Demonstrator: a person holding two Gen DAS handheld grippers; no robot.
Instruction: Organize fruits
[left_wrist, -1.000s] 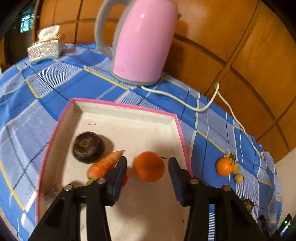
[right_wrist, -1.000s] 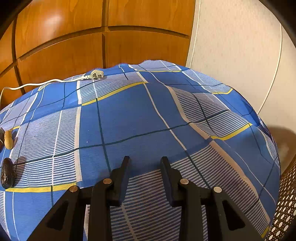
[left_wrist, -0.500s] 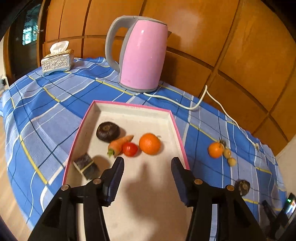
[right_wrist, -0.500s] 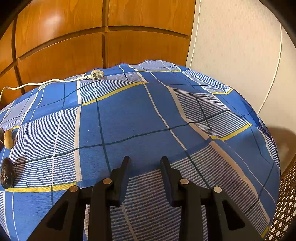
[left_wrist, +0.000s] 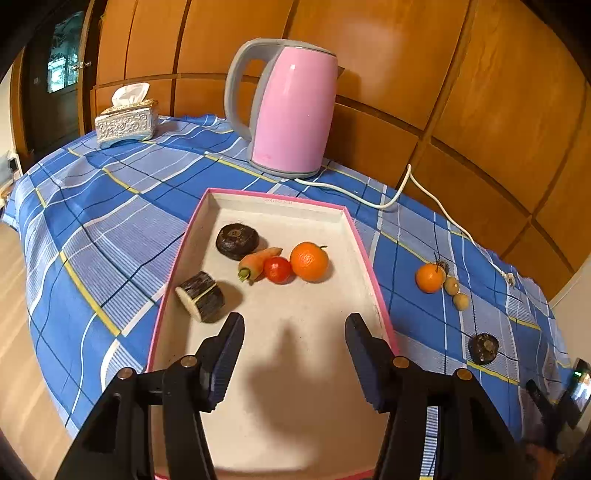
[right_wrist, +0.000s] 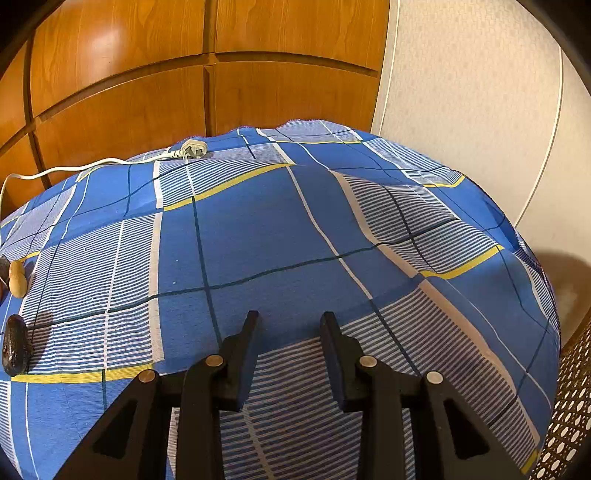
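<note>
A pink-rimmed tray (left_wrist: 373, 273) holds a dark round fruit (left_wrist: 236, 241), a carrot (left_wrist: 258, 263), a tomato (left_wrist: 277, 270), an orange (left_wrist: 309, 261) and a cut dark piece (left_wrist: 201, 296). My left gripper (left_wrist: 294, 343) hovers over the tray's near half, back from the orange, its jaws opening with nothing between them. On the cloth to the right of the tray lie a second orange (left_wrist: 428, 277), two small tan fruits (left_wrist: 451, 285) and a dark fruit (left_wrist: 483, 348). My right gripper (right_wrist: 290, 321) hangs over bare cloth, narrowly open and empty. The dark fruit (right_wrist: 14, 345) shows at the far left of its view.
A pink kettle (left_wrist: 291, 107) stands behind the tray, its white cord (left_wrist: 406, 184) running right to a plug (right_wrist: 192, 149). A silver tissue box (left_wrist: 125, 120) sits at the back left. Wood panelling closes the far side. The blue checked cloth (right_wrist: 258, 240) drops off at the table's edges.
My left gripper has pulled back and up from the orange, which stays in the tray, and its jaws have spread wider. The right gripper has not moved.
</note>
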